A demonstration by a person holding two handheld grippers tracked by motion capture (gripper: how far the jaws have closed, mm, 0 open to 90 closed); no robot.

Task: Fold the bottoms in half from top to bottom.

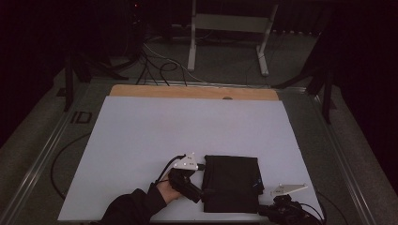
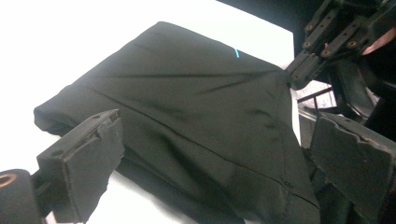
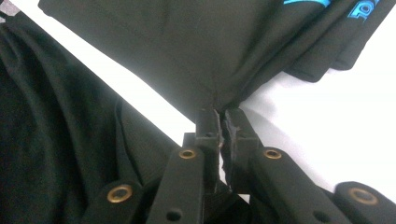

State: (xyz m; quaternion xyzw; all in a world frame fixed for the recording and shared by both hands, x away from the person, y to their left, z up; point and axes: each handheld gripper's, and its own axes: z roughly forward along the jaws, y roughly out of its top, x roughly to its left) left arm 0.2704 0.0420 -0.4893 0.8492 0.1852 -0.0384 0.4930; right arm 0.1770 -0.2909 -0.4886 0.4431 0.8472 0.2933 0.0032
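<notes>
A black folded garment (image 1: 232,183) with a small blue mark lies near the front edge of the white tabletop (image 1: 187,126). My left gripper (image 1: 201,182) reaches in from the garment's left side. Its jaws (image 2: 217,126) stand wide open, with the near edge of the garment (image 2: 196,102) lying between them and neither pad pressing on it. My right gripper (image 1: 268,207) is at the garment's front right corner. Its jaws (image 3: 222,116) are shut on a pinched corner of the fabric (image 3: 201,51), which is pulled into taut folds. In the left gripper view, the right gripper (image 2: 299,70) holds that same corner.
A wooden strip (image 1: 192,92) borders the table's far edge. On the floor beyond it are cables (image 1: 159,65) and a white metal stand (image 1: 230,28). A dark sleeve (image 1: 131,208) comes in at the bottom. Dark cloth (image 3: 51,154) lies to the left of my right jaws.
</notes>
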